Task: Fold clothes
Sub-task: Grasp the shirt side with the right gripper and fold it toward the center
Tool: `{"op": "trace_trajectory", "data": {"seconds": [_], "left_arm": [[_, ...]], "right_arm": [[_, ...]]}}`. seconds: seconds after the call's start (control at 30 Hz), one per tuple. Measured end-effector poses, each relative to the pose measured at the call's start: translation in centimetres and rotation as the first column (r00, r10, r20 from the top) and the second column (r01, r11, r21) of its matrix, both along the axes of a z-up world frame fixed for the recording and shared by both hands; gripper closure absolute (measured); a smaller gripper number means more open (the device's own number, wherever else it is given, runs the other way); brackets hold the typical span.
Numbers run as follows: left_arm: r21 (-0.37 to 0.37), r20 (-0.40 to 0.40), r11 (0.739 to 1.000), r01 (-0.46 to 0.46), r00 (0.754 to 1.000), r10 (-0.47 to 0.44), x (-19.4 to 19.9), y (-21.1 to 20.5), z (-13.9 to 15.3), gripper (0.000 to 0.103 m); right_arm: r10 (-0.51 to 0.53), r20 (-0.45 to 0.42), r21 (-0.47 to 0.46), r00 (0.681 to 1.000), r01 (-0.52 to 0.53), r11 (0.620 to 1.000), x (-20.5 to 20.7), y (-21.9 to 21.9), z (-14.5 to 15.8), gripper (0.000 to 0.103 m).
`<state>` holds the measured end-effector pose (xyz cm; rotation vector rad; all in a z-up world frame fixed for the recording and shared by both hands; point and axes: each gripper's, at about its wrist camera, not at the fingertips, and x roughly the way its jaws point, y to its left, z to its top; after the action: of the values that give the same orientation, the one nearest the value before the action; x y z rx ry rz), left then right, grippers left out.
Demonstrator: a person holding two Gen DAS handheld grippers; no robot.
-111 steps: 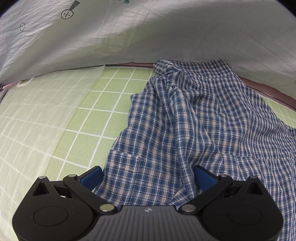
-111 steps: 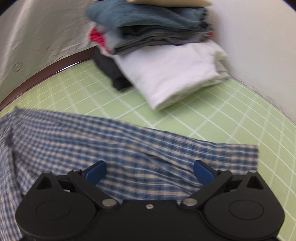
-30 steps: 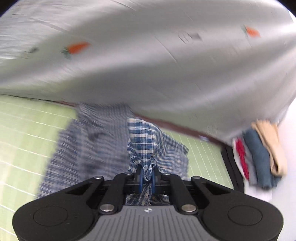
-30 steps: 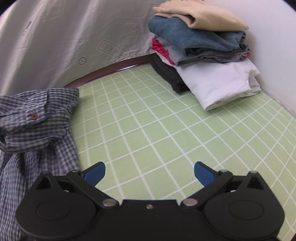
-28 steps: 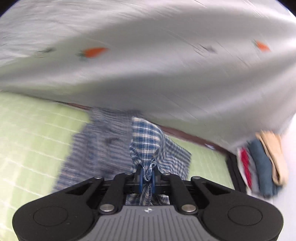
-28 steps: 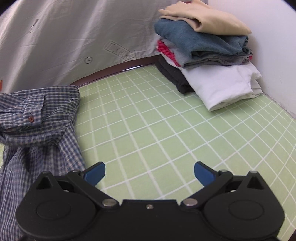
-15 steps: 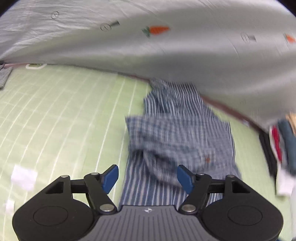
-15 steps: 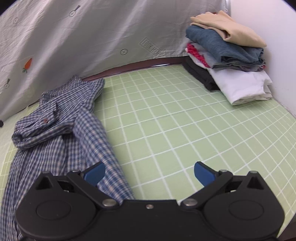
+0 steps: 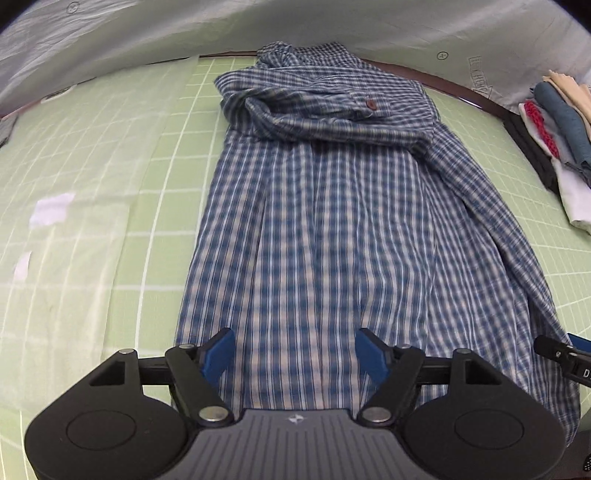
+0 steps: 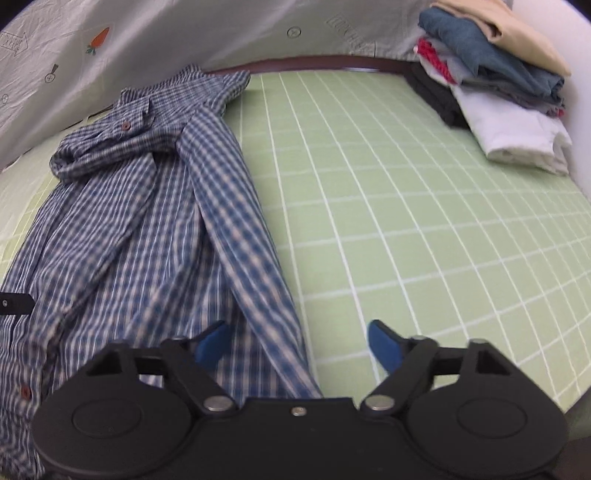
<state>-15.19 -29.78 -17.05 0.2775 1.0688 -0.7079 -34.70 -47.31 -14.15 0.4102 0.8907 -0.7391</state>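
At the far left of the left wrist view, pale glare washes out part of the green gridded mat [image 9: 92, 236] covering the bench, and a few white patches there are too blurred to identify. Right of that glare the blue plaid shirt [image 9: 317, 236] lies lengthwise on the mat, its collar end bunched near the grey printed sheet [image 9: 258, 26] at the back, one brown button showing. The shirt's near hem is hidden behind the left hand-held gripper [image 9: 294, 354], whose blue pads stand apart and are widening a little above the cloth, clamping nothing. At the right edge, the right hand-held gripper [image 9: 569, 354] is cut off, and a stack of folded clothes [image 9: 557, 125] is partly out of frame.

In the right wrist view the shirt [image 10: 140, 221] fills the left side, motion-blurred, a folded sleeve running toward the right hand-held gripper [image 10: 295, 345]. Its jaws are closing, still apart, with the shirt's edge between them; contact cannot be made out. The folded stack [image 10: 495, 85] sits far right.
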Motion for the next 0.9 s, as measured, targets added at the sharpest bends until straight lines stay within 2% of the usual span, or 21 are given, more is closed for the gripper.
{"op": "trace_trajectory", "data": {"seconds": [0.03, 0.07, 0.13, 0.17, 0.2, 0.37, 0.57, 0.73, 0.9], "left_arm": [[0.007, 0.005, 1.000, -0.011, 1.000, 0.011, -0.4, 0.1, -0.2, 0.030], [0.017, 0.008, 1.000, -0.020, 1.000, 0.020, -0.7, 0.4, -0.5, 0.029], [0.025, 0.029, 0.999, -0.022, 0.999, 0.021, -1.3, 0.5, -0.7, 0.027], [0.028, 0.040, 0.999, -0.022, 0.999, 0.021, -1.6, 0.5, -0.8, 0.026], [0.032, 0.050, 0.999, -0.023, 0.999, 0.021, -1.9, 0.6, -0.9, 0.025], [0.043, 0.078, 0.999, -0.012, 0.997, 0.009, -2.5, 0.6, -1.0, 0.024], [0.004, 0.021, 1.000, 0.017, 1.000, -0.017, -1.9, 2.7, 0.0, 0.024], [-0.005, 0.030, 0.999, 0.050, 0.998, -0.050, -1.0, 5.2, 1.2, 0.024], [-0.018, 0.017, 0.998, 0.061, 0.998, -0.060, 0.3, 7.5, 2.0, 0.024]], "right_arm": [[0.004, 0.003, 0.011, 1.000, -0.004, 1.000, -0.3, 0.0, -0.1, 0.051], [0.004, -0.003, 0.015, 1.000, -0.004, 1.000, -0.6, 0.0, -0.3, 0.058], [0.003, -0.007, 0.011, 1.000, -0.003, 1.000, -1.2, -0.1, -0.3, 0.087], [-0.002, 0.006, 0.011, 1.000, 0.002, 1.000, -1.7, -0.2, -0.3, 0.097], [-0.011, 0.019, 0.008, 1.000, 0.011, 1.000, -2.1, -0.2, -0.2, 0.100], [-0.064, 0.039, -0.044, 0.997, 0.066, 0.997, -3.6, -0.6, 0.7, 0.100], [-0.064, 0.045, -0.114, 0.997, 0.069, 0.991, -2.9, 1.3, 3.2, 0.100], [-0.056, 0.131, -0.027, 0.990, 0.060, 0.998, -1.3, 3.9, 4.6, 0.101], [0.010, 0.177, 0.036, 0.984, -0.017, 0.999, 1.4, 7.8, 4.7, 0.101]]}}
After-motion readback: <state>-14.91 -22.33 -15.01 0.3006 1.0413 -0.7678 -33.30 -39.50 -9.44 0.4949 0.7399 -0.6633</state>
